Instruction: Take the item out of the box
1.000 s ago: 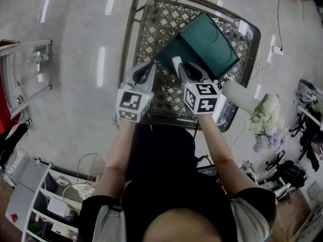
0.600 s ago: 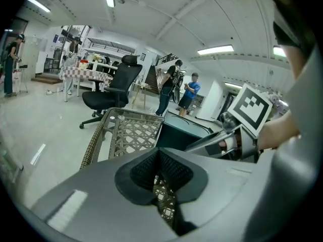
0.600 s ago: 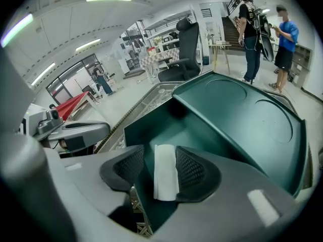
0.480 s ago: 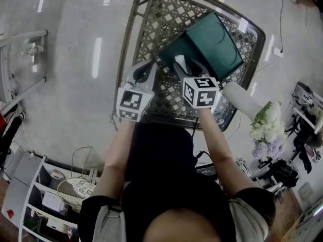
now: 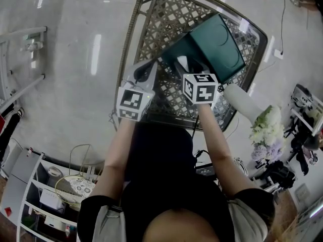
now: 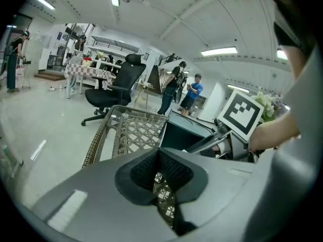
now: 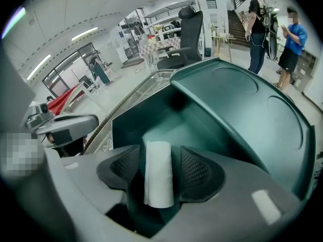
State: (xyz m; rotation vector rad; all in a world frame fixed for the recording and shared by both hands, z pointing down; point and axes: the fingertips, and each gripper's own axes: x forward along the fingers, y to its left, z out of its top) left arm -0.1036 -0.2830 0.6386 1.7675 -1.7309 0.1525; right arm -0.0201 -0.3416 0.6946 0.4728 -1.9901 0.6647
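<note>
Both forearms (image 5: 117, 150) reach forward side by side, bare below short sleeves. The left gripper (image 6: 158, 158) has its fingers (image 6: 174, 170) pressed together at the tips, nothing between them. Just beside it and a touch further ahead, the right gripper (image 7: 160, 163), and its fingers (image 7: 194, 168) are opening: a white roll (image 7: 158, 178) stands upright between them, with a gap on either side.
</note>
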